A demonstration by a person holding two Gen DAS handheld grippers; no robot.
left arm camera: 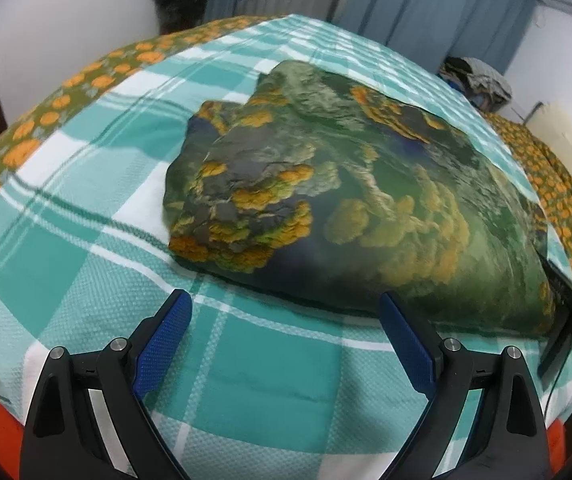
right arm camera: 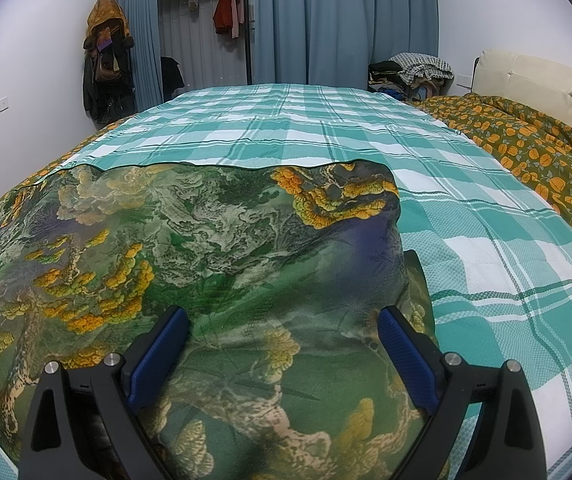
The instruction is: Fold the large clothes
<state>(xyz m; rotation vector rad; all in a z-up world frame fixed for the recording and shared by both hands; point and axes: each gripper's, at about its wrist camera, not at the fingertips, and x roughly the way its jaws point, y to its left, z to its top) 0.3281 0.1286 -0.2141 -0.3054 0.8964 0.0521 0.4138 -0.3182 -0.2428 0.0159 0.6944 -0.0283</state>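
Observation:
A large green garment with a landscape print and orange-yellow patches lies folded into a flat block on the bed's teal-and-white checked sheet. My left gripper is open and empty, just short of the garment's near edge. The right gripper shows at the right edge of the left wrist view beside the garment. In the right wrist view the garment fills the lower left. My right gripper hovers open over it, with cloth showing between the fingers but not pinched.
An olive quilt with orange flowers lies along the right of the bed, by a cream headboard. A pile of clothes sits at the far corner. Blue curtains and hanging coats stand behind the bed.

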